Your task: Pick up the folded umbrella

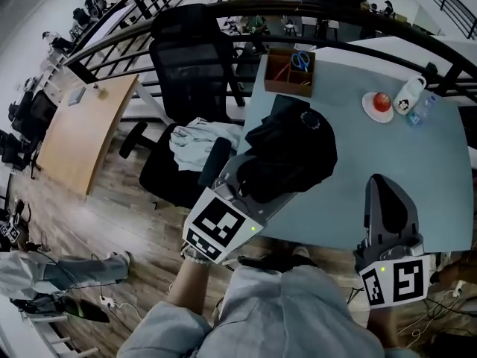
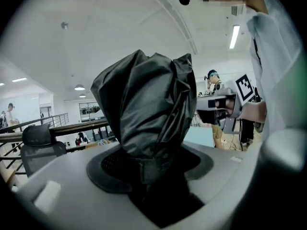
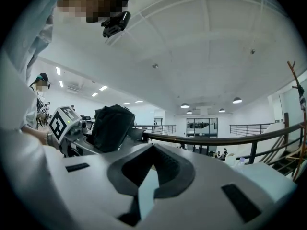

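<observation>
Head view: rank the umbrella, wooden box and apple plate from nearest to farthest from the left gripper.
1. Umbrella: clamped in the left gripper, over the table near its front edge.
2. Wooden box: far left corner.
3. Apple plate: far side, to the right.

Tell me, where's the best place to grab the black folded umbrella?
The folded umbrella is probably best gripped at its narrow strapped end, where the left gripper is shut on it. Higher up it bulges into loose, puffy fabric that would likely squash and slip. Come from that end, jaws squeezing across the thin part.
</observation>
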The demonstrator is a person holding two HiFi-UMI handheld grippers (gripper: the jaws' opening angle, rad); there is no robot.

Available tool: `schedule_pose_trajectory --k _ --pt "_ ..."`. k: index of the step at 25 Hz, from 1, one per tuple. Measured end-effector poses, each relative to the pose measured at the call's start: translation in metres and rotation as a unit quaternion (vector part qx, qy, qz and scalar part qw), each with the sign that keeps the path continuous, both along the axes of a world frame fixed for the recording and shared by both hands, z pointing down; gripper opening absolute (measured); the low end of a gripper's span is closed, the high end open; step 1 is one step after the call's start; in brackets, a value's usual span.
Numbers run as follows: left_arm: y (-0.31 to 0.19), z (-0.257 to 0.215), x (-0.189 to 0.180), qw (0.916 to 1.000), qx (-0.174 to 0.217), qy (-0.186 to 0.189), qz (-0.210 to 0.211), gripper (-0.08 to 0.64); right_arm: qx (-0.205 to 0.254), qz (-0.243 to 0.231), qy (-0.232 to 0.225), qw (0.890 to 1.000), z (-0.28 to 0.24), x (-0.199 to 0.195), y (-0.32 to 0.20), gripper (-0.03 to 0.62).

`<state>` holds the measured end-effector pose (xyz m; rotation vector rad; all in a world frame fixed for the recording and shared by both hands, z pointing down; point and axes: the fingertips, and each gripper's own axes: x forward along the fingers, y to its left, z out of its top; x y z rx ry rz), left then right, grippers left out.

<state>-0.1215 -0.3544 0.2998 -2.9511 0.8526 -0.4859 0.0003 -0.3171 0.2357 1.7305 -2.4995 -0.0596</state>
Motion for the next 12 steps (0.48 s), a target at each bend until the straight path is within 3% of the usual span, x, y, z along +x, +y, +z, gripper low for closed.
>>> schedule_pose_trajectory --k 6,12 --pt "0.011 -0.023 -0.012 0.9987 0.005 0.049 -0.012 0.276 0.013 0.003 -0.003 1.000 -0.009 -0.006 -0.003 0.000" --pt "0.016 -0.026 -0.026 0.9944 -0.015 0.097 -0.041 0.276 0.016 -0.003 -0.002 1.000 -0.011 -0.015 -0.005 0.000"
